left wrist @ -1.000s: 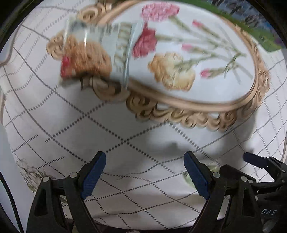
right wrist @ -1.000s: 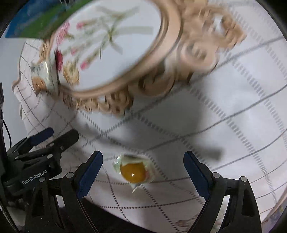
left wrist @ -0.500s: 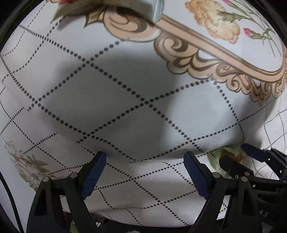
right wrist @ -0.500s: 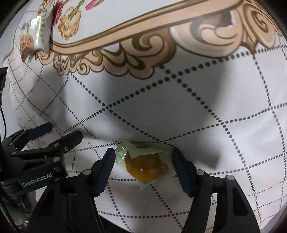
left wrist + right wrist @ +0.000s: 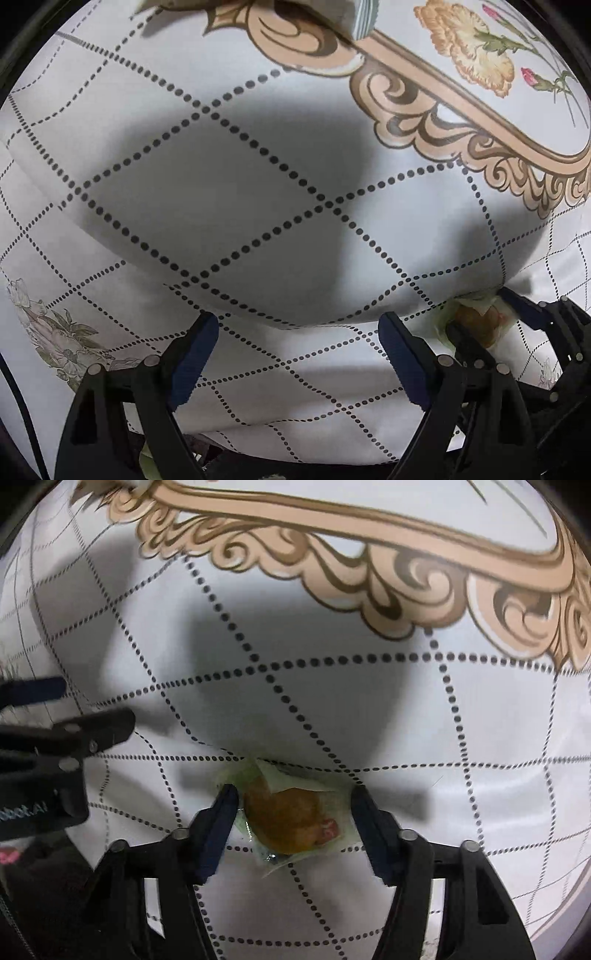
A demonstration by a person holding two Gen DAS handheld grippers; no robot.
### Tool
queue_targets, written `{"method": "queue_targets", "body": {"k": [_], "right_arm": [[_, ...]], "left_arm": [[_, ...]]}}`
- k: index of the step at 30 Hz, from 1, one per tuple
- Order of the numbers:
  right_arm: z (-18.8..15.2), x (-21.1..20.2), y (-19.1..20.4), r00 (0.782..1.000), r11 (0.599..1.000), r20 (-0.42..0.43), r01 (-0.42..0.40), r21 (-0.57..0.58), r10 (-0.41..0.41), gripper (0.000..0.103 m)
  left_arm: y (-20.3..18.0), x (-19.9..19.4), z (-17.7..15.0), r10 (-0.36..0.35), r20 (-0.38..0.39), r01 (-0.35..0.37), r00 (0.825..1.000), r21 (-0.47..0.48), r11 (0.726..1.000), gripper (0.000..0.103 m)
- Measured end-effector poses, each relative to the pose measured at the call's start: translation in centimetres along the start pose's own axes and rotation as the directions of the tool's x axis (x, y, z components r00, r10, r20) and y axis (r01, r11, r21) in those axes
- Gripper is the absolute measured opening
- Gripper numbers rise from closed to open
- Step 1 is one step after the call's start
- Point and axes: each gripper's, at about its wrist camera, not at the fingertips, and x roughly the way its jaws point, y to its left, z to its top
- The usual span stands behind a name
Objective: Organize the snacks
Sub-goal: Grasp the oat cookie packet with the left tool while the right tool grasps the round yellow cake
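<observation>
- Snack packet (image 5: 291, 812), orange inside clear wrap, lies on the tablecloth (image 5: 332, 709) between my right gripper (image 5: 291, 816) fingers.
- Right jaws are closing; left pad touches its wrapper.
- My left gripper (image 5: 299, 343) gapes wide, empty.

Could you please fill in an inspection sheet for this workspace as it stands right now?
Surface: patterned tablecloth, dotted diamonds, ornate printed oval.
Job's things: wrapped orange snack lying on the cloth; another packet at the top edge, mostly cut off.
Clutter: nothing seen.
Grippers: right gripper closing, the snack between its jaws; left gripper open, empty.
Cables: thin dark cable at left edge.
Surroundings: nothing seen.
</observation>
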Motion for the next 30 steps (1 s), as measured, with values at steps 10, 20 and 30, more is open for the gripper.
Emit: {"method": "queue_targets", "body": {"k": [10, 20, 30], "right_arm": [[1.1, -4.6, -2.6, 0.996, 0.999, 0.080, -0.040, 0.037, 0.036, 0.053], [8.8, -9.5, -5.4, 0.991, 0.992, 0.108, -0.089, 0.089, 0.079, 0.040], [7.8, -12.5, -14.0, 0.977, 0.958, 0.101, -0.203, 0.202, 0.186, 0.056]], "left_arm": [[3.0, -7.9, 0.9, -0.105, 0.161, 0.129, 0.981, -0.149, 0.980, 0.088], [6.8, -11.4, 7.8, -0.358, 0.227, 0.421, 0.906, -0.387, 0.820, 0.088], [8.4, -8.4, 11.3, -0.373, 0.272, 0.462, 0.887, -0.508, 0.727, 0.074]]}}
